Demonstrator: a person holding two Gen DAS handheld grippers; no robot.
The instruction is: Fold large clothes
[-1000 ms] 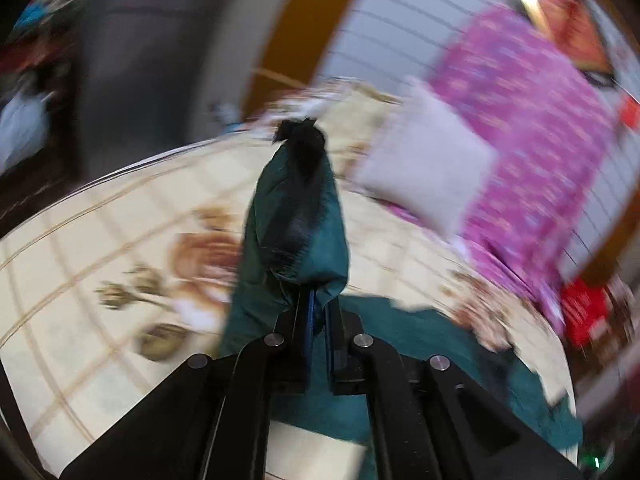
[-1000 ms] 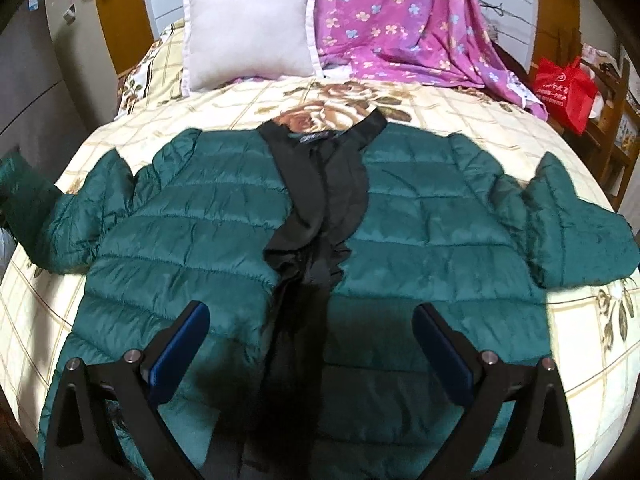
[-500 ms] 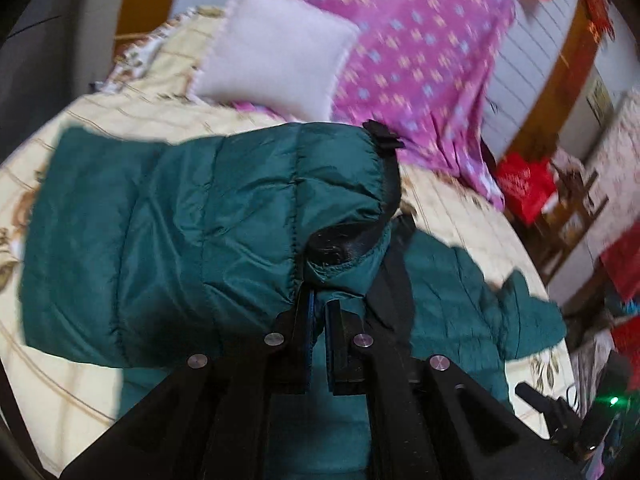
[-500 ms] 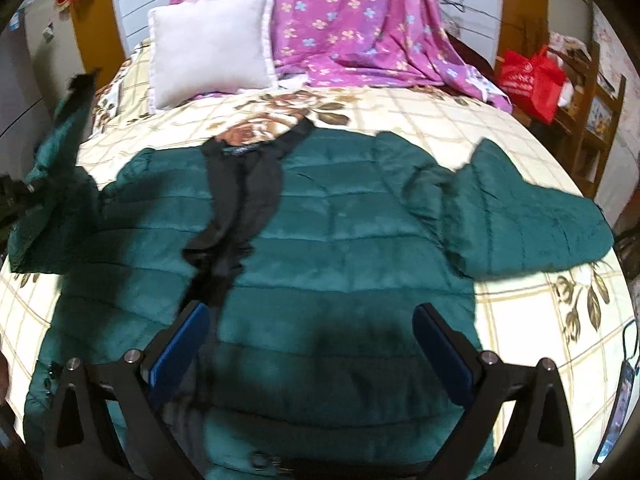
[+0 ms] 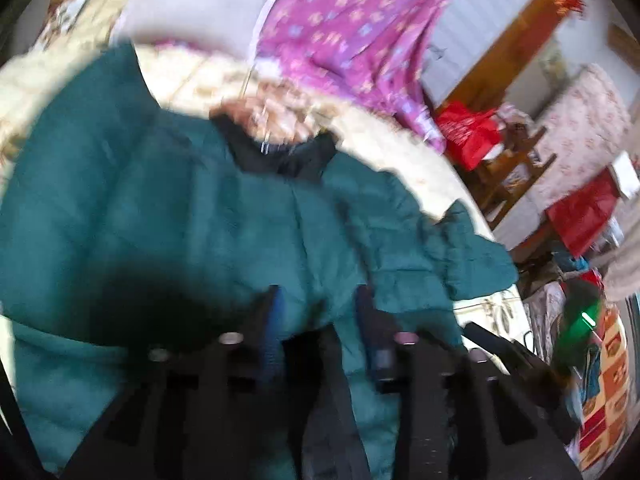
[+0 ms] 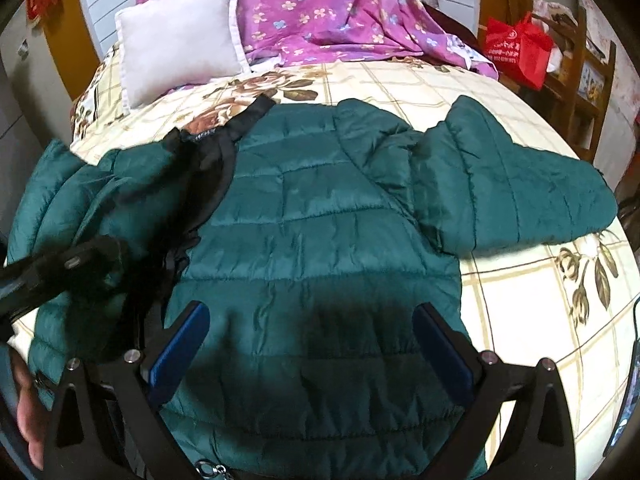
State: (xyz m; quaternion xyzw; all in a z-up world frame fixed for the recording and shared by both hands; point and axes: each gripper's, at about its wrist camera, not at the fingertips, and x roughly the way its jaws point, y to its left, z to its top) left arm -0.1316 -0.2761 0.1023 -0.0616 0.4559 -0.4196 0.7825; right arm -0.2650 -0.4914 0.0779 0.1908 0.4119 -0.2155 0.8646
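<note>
A dark green quilted jacket (image 6: 312, 240) with a black collar (image 6: 224, 136) lies front up on the bed. Its left sleeve (image 6: 80, 192) is folded in over the body. Its right sleeve (image 6: 512, 192) still lies spread out to the right. My left gripper (image 5: 320, 320) hovers low over the jacket (image 5: 160, 220). Its jaws are opening, and loose green fabric bulges between them without being pinched. The right wrist view also shows the left gripper (image 6: 100, 258), at the left over the folded sleeve. My right gripper (image 6: 308, 320) is wide open above the jacket's lower front and holds nothing.
The bed sheet (image 6: 520, 300) is cream with a flower print. A white pillow (image 6: 180, 36) and a purple flowered blanket (image 6: 340, 4) lie at the head. A red bag (image 6: 516, 48) sits on a wooden chair to the right. A person's hand (image 6: 28, 420) shows at the lower left.
The left gripper swung the left sleeve from the bed's left side over onto the jacket body, then its jaws parted. The right gripper drifted right, still open.
</note>
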